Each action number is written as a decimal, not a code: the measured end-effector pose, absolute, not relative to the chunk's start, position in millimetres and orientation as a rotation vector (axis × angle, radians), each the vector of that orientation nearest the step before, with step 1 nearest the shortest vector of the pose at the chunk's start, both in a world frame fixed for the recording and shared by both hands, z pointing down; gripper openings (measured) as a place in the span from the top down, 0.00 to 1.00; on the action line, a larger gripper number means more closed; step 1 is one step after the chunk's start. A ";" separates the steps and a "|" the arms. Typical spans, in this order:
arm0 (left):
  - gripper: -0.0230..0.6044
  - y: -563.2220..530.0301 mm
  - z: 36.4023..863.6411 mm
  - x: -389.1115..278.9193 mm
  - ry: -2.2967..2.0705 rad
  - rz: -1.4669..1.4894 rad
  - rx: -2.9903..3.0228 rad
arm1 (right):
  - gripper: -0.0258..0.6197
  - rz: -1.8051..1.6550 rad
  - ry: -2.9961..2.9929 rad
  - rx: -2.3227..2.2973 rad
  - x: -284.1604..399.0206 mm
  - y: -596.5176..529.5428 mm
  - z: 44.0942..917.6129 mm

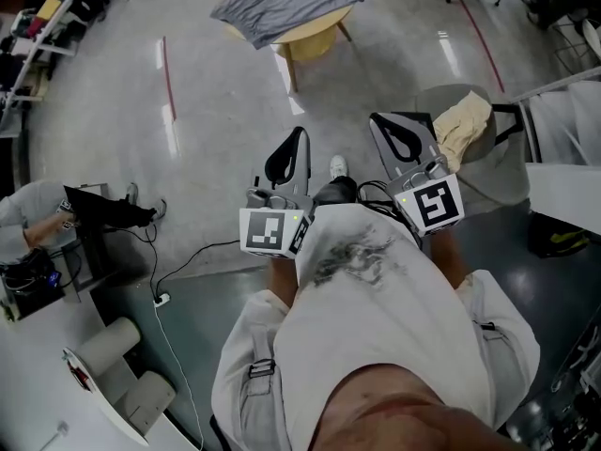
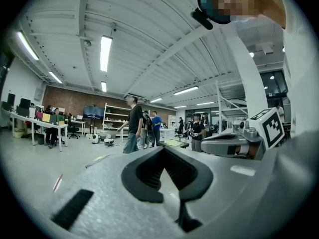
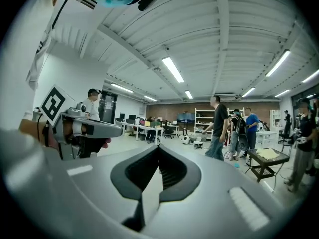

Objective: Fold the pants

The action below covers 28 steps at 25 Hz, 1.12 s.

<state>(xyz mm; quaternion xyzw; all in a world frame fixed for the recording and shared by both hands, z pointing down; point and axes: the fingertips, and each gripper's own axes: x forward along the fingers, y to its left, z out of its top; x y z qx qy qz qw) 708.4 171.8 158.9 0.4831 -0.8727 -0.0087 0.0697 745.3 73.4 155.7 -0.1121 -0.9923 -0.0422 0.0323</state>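
Basically not started: hands idle, cloth untouched.
Jaws clenched on nothing on both the left hand-held gripper [image 1: 289, 153] and the right hand-held gripper [image 1: 402, 139], held level at the person's front. Grey cloth [image 1: 286, 3], probably the pants, lies rumpled, hanging over the edges of the round bench [image 1: 315, 38], well apart from both. All folding is left.
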 end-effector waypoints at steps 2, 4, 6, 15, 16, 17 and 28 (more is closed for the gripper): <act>0.96 169.5 161.5 699.4 -2.629 -0.037 1.450 | 0.95 -0.147 -3.044 -0.348 738.4 70.9 158.8; 0.96 167.6 164.7 688.2 -2.628 -0.047 1.444 | 0.95 -0.149 -3.035 -0.348 730.0 68.9 161.2; 0.96 163.7 167.2 676.3 -2.628 -0.044 1.444 | 0.95 -0.142 -3.008 -0.343 720.6 64.9 166.1; 0.96 151.2 176.2 613.6 -2.611 -0.063 1.476 | 0.95 -0.186 -2.952 -0.325 655.6 53.0 178.4; 0.96 149.2 177.7 606.8 -2.606 -0.063 1.481 | 0.95 -0.191 -2.948 -0.324 648.3 51.7 179.8; 0.96 147.5 178.9 600.0 -2.601 -0.063 1.486 | 0.95 -0.186 -2.935 -0.317 641.6 50.6 181.9; 0.96 140.4 182.6 533.6 -2.570 -0.069 1.533 | 0.95 -0.191 -2.854 -0.231 583.2 39.9 193.2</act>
